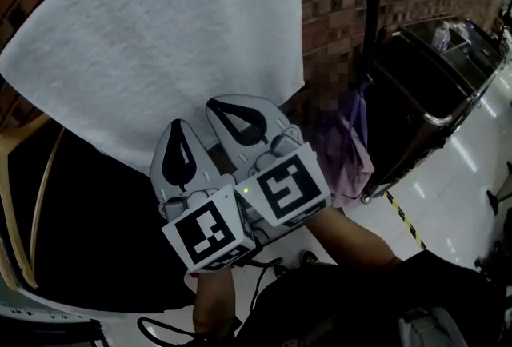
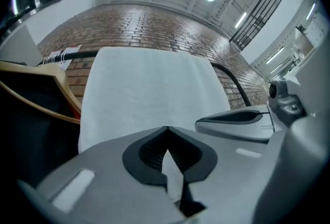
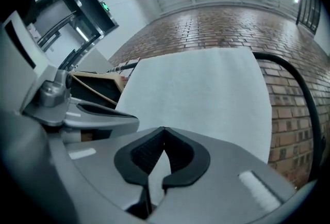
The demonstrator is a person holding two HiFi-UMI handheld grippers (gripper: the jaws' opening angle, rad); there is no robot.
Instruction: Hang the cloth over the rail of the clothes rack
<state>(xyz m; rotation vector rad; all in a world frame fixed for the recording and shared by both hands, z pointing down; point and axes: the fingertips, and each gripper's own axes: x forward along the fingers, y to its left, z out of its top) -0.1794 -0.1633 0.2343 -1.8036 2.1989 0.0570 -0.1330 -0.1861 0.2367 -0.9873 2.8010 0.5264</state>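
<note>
A white cloth (image 1: 160, 41) hangs in front of the brick wall, and its top lies along the black rail (image 2: 72, 54) of the clothes rack. The rail curves down at the right (image 3: 296, 83). Both grippers sit side by side at the cloth's lower edge. My left gripper (image 1: 178, 129) is shut on the cloth, and a strip of white fabric (image 2: 172, 176) shows between its closed jaws. My right gripper (image 1: 220, 105) is also shut on the cloth (image 3: 154, 174), just right of the left one. In each gripper view the cloth (image 3: 206, 94) fills the middle.
A purple garment (image 1: 352, 145) hangs under the rack's right post (image 1: 372, 1). A dark cart (image 1: 432, 89) stands to the right on the pale floor with yellow-black tape (image 1: 404, 221). Curved wooden pieces (image 1: 40, 177) stand at the left against a dark surface.
</note>
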